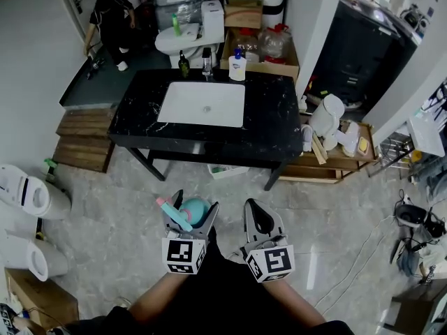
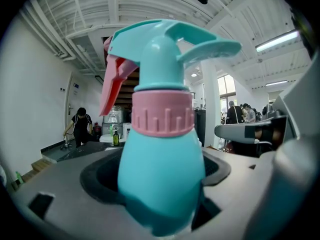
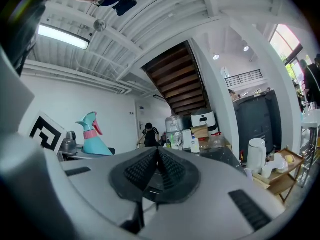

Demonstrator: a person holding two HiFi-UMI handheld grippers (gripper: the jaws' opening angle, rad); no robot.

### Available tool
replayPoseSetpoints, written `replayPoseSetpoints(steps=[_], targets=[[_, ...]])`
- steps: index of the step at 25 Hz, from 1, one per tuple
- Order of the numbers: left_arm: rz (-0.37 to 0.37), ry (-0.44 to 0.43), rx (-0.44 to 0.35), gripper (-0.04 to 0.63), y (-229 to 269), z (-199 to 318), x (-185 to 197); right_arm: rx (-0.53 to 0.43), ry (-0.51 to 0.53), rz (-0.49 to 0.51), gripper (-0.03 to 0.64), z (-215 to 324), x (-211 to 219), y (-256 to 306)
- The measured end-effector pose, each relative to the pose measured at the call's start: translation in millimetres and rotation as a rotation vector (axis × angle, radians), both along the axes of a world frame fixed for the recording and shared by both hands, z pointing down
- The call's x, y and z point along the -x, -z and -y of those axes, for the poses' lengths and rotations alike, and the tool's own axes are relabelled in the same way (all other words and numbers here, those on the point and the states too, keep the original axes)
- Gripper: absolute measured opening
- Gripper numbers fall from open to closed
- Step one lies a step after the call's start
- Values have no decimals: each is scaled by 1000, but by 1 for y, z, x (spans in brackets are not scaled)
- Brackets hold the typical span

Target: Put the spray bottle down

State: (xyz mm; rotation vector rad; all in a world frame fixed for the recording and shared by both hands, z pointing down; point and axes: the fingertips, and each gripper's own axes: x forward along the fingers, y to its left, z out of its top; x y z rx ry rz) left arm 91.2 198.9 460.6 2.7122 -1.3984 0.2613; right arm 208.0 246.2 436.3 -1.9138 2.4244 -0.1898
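The spray bottle [image 2: 162, 169] has a teal body, a pink collar and a red trigger, and it fills the middle of the left gripper view. My left gripper [image 1: 196, 204] is shut on its body and holds it upright above the floor, in front of the black counter [image 1: 272, 121]. From the head view the spray bottle [image 1: 195, 211] shows between the jaws. My right gripper [image 1: 257, 212] hangs beside it at the same height, shut with nothing in it. In the right gripper view its pads meet at the right gripper [image 3: 157, 160], and the spray bottle [image 3: 93, 136] stands off to the left.
A white sink [image 1: 203, 104] is set in the counter, with soap bottles [image 1: 237, 65] along its back edge. A person [image 1: 110, 21] bends over at the far left. White toilets [image 1: 31, 195] stand left. A low wooden cart [image 1: 342, 152] with a white kettle [image 1: 325, 115] stands right.
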Motion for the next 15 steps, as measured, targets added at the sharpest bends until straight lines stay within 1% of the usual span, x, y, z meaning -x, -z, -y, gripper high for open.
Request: replayPoseSetpoints(steps=[3,7,12,15], targets=[[-6,6,14,417,-5,26,6,12,-6,-8,15,25,3,-3],[-15,23,28,417,-8,71,18,26,17,-35,15,70,16,-5],[-14,56,39,417,-13,140,38,47,49,-57,15,140,33,-7],[-31,78,58,417,-13,186,53,59,58,-72,15,189,43,-5]])
